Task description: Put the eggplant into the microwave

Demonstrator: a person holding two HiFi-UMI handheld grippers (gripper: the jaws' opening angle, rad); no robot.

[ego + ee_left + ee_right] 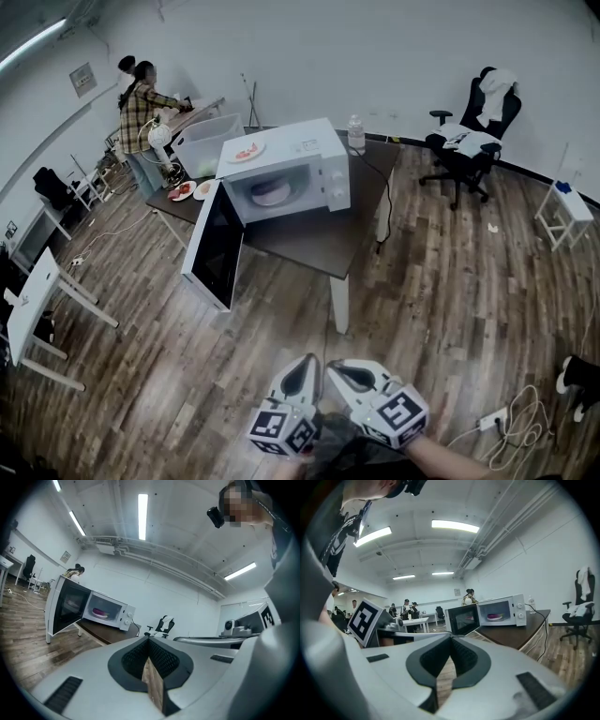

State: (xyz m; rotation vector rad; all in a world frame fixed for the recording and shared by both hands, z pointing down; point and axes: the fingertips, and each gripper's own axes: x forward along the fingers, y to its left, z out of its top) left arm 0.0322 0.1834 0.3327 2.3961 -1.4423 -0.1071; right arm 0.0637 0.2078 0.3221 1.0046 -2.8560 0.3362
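The white microwave (298, 169) stands on a dark table (314, 239), its door (217, 248) swung wide open to the left. Inside it a purple thing, seemingly the eggplant (271, 194), lies on a white plate; it also shows in the left gripper view (101, 612) and the right gripper view (494, 617). Both grippers hang side by side over the wooden floor, well short of the table. My left gripper (305, 362) (149, 641) is shut and empty. My right gripper (335, 367) (451, 639) is shut and empty too.
A plate of red food (246, 150) sits on the microwave's top, a water bottle (355, 131) behind it. A person in a plaid shirt (141, 103) works at a far table. An office chair (472, 131) stands right; a power strip (494, 420) lies on the floor.
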